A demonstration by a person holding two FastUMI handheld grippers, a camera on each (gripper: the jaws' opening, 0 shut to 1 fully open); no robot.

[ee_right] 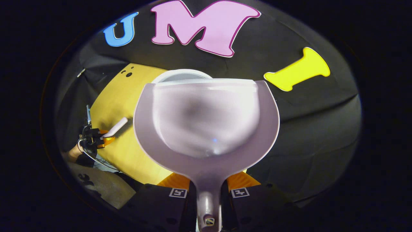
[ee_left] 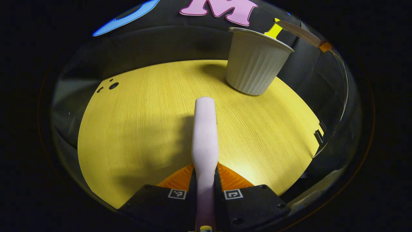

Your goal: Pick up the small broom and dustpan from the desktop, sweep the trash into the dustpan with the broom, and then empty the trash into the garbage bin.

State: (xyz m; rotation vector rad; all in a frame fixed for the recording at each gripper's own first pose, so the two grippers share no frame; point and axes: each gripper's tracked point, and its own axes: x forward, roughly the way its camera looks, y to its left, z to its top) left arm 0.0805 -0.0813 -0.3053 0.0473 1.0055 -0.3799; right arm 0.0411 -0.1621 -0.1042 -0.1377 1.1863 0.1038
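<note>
My left gripper is shut on the pale pink small broom, which points forward over the yellow wooden desktop. The white ribbed garbage bin stands on the desktop, ahead and to the right of the broom. My right gripper is shut on the handle of the pale lilac dustpan. The pan is held up with its far lip over the bin's rim. I see no trash in the pan. Far left in the right gripper view, the left gripper holds the broom low over the desktop.
Black cloth walls close in the desktop at the back and sides. Small cable holes sit near the desktop's far left corner. A notch marks its right edge. A person's hand and cables are behind the left gripper.
</note>
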